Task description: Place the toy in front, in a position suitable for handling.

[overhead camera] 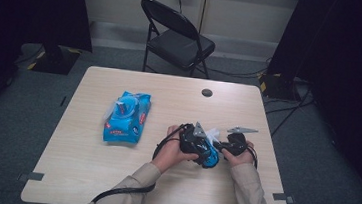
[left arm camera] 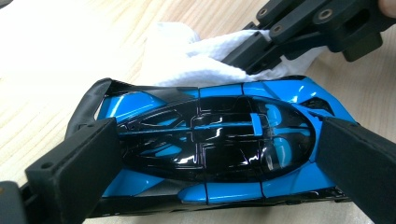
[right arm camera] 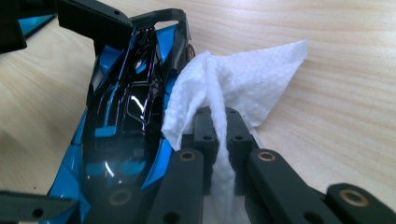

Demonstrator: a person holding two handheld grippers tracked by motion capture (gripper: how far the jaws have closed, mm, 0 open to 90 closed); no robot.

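A person at a wooden table (overhead camera: 111, 175) clamps a blue-and-black toy car (left arm camera: 210, 144) nose and tail between the left gripper (left arm camera: 210, 158) jaws, while the right gripper (right arm camera: 219, 135), pinched shut on a white wipe (right arm camera: 238, 84), presses it to the car's flank. The glossy, hard shell looks light and slippery, its thin rear wing fragile, so the end-to-end hold suits it. Its long axis runs across the left gripper's span, near the table's front right.

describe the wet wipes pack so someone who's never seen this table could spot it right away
Start at the light wooden table and look to its left half, away from the person's hands. The wet wipes pack lies there alone: a soft blue pouch, not the glossy blue and black toy car.
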